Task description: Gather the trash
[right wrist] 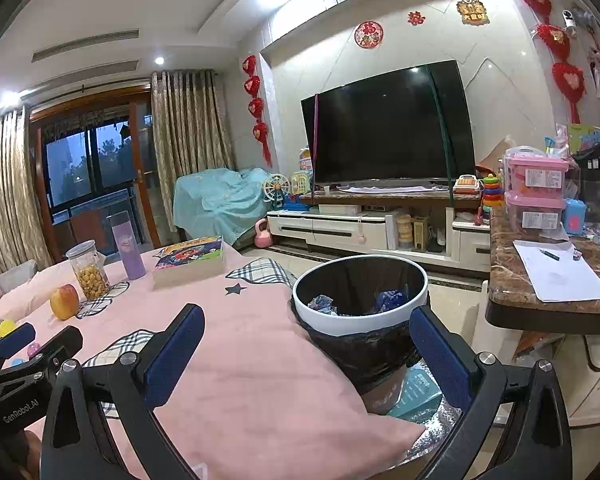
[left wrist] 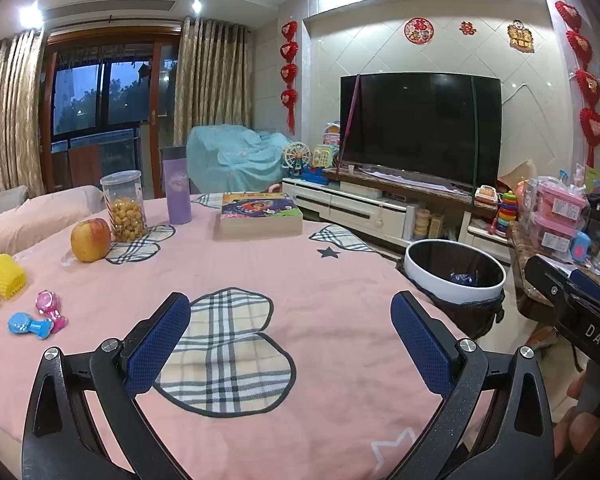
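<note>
- Left gripper [left wrist: 290, 344]: lower centre of the left wrist view, jaws spread wide, blue pads [left wrist: 158, 344] facing each other with nothing between them. It hovers over the pink tablecloth [left wrist: 340, 280], above a plaid heart patch [left wrist: 224, 356].
- Right gripper [right wrist: 306, 360]: lower centre of the right wrist view, jaws likewise wide apart and empty. Its right pad [right wrist: 440, 356] overlaps the near side of the trash bin in the frame; whether it touches, I cannot tell.
- Trash bin [right wrist: 360, 312]: white rim, black liner bag, standing just beside the table's right edge, centre-right of the right wrist view. Crumpled wrappers [right wrist: 388, 300], blue and white, lie inside at the bottom. In the left wrist view the bin sits at right of centre, a blue scrap showing inside.
- Left side of the left wrist view, on the cloth: apple [left wrist: 90, 239], clear jar of yellow snacks [left wrist: 124, 206] just behind it, purple tumbler [left wrist: 176, 188] to the jar's right, thick book [left wrist: 260, 214] lying flat at upper centre.
- Far left edge: yellow ridged toy [left wrist: 6, 276], pink toy [left wrist: 52, 310] and blue toy [left wrist: 28, 325] close together, below the apple.
- Background, upper right of both views: dark television [left wrist: 420, 128] on a low white cabinet [left wrist: 356, 208], red ornaments on the wall.
- Right edge of the right wrist view: marble counter [right wrist: 512, 276] with a sheet of paper [right wrist: 560, 272] and stacked pink boxes [right wrist: 536, 192].
</note>
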A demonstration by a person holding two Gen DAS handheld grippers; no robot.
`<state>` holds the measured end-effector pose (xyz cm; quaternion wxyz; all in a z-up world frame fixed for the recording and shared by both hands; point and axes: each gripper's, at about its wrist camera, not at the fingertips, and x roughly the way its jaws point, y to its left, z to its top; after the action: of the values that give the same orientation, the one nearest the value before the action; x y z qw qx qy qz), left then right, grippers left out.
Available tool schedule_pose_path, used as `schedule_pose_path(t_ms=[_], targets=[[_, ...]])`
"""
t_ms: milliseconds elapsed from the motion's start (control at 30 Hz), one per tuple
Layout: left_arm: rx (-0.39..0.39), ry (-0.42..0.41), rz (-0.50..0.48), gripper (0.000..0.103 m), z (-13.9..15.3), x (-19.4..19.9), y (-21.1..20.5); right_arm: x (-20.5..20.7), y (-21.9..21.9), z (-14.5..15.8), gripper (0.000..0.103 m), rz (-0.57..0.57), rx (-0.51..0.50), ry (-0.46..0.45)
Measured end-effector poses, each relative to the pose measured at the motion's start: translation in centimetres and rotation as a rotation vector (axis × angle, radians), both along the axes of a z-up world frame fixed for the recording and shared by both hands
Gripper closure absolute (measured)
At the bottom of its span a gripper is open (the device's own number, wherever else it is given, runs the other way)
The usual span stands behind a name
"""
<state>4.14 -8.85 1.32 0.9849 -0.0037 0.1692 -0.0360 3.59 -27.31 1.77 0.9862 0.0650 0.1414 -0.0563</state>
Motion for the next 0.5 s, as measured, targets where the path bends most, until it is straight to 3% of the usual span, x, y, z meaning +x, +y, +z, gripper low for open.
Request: schedule_pose_path(t_ms=[500], targets=[[-0.004, 0.008, -0.005, 0.000, 0.04, 0.07, 0.10, 0.08, 0.31, -0.19, 0.000, 0.008, -0.002, 0.003]])
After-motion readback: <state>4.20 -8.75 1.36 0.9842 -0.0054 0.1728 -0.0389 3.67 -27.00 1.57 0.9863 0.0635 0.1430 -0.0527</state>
